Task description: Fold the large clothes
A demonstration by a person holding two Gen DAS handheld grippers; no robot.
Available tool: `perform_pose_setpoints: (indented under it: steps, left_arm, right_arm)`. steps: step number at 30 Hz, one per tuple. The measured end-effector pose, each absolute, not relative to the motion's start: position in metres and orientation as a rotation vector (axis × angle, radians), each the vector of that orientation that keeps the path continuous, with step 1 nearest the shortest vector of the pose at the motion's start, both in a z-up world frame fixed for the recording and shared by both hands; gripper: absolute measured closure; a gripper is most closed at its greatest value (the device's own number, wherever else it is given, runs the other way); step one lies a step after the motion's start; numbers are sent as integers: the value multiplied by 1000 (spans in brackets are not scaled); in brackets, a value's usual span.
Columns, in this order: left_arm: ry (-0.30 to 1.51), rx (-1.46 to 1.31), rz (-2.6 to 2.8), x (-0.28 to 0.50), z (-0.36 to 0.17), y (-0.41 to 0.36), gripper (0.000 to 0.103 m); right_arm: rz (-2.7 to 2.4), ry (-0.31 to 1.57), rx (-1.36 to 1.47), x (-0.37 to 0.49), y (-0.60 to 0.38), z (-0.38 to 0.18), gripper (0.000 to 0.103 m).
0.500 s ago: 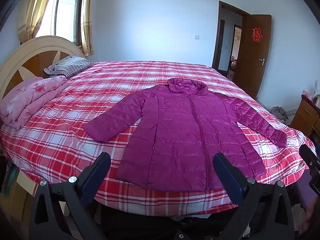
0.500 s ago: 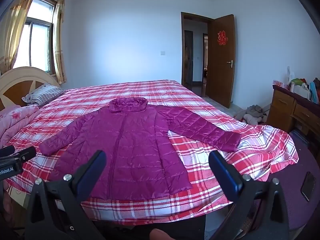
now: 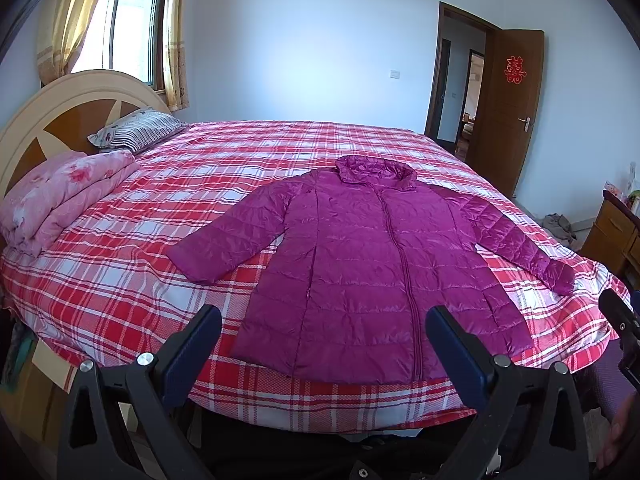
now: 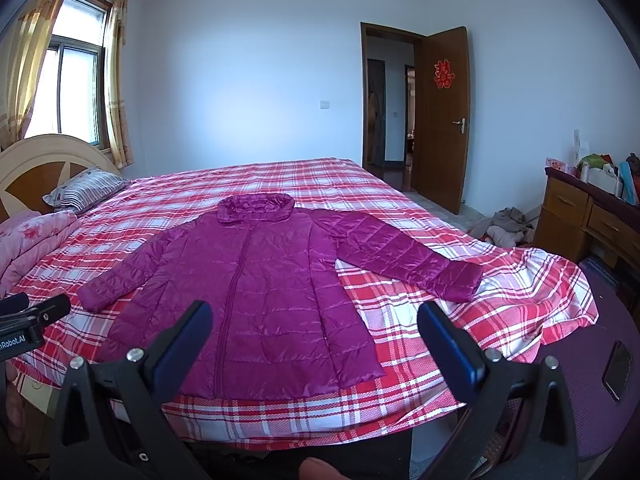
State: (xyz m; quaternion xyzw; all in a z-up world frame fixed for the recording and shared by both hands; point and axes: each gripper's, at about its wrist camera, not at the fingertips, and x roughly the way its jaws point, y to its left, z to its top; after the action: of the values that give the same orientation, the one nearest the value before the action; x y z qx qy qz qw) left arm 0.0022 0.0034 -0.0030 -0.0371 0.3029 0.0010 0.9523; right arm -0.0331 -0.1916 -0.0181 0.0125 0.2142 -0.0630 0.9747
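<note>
- The jacket (image 3: pixel 372 264) is purple and quilted, and it lies flat on the bed (image 3: pixel 120 292), front side up, with the zipper closed and the hood at the far end.
- Both sleeves are spread out to the sides; the bottom hem is near the edge of the bed that is closest to the cameras.
- The left gripper (image 3: pixel 322 344) hangs in front of this near edge, above the hem, with its jaws released and wide apart; nothing is between them.
- The right gripper (image 4: pixel 314 340) is in the same kind of position on the other side, jaws also spread wide and holding nothing.
- Neither gripper touches the jacket.
- A folded pink blanket (image 3: pixel 60 200) lies on the bed near the headboard (image 3: pixel 52 120), well apart from the jacket, and a striped pillow (image 3: pixel 136 132) is just behind it.
- The bed sheet is red and white checked, and it is wrinkled at the corner on the right side.
- On the right there is a wooden dresser (image 4: pixel 588 216) with small things on top, and a heap of clothes (image 4: pixel 504 228) lies on the floor beside it.
- A purple chair seat (image 4: pixel 600 380) stands close to the bed corner, with a dark phone (image 4: pixel 618 364) lying on it.
- The brown door (image 4: pixel 440 120) at the far wall stands open, and a window (image 4: pixel 72 88) with yellow curtains is behind the headboard.
</note>
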Motion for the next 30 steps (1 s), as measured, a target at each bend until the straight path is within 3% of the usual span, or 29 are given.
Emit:
perform_pose_setpoints:
  steps: [30]
  left_arm:
    - [620, -87, 3, 4, -4, 9, 1]
  right_arm:
    - [-117, 434, 40, -31, -191, -25, 0]
